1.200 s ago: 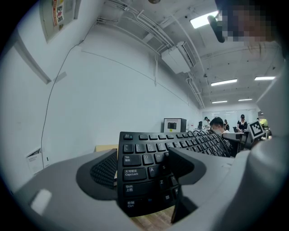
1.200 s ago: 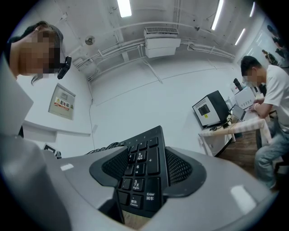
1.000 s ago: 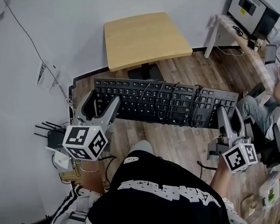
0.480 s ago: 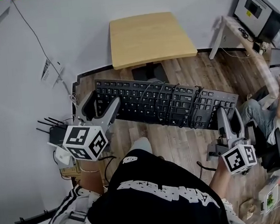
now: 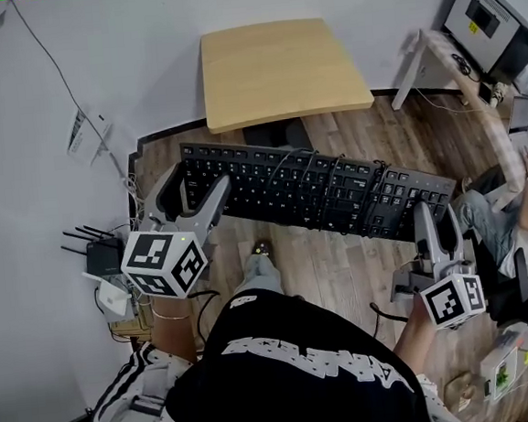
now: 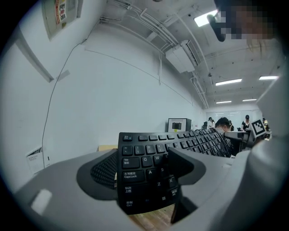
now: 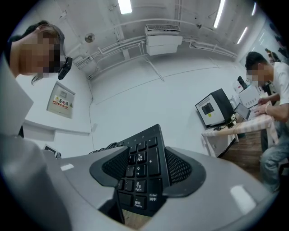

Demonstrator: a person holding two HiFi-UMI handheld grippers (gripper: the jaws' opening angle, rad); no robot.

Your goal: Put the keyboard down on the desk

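While the left gripper [image 5: 197, 179] pinches one end of the keyboard [image 5: 317, 187] and the right gripper [image 5: 436, 223] the other, it hangs left-to-right above the floor [image 5: 343, 272], desk [image 5: 279, 66] just past its far edge.

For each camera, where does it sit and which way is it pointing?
Head view: on the person's head, looking steeply down at the keyboard and the wooden desk; shows their black shirt, left tool and right tool.
Left gripper view: on the left tool, looking along its jaws, shut on the keyboard's Caps Lock end.
Right gripper view: on the right tool, jaws shut on the numpad end.
All three share the keyboard.
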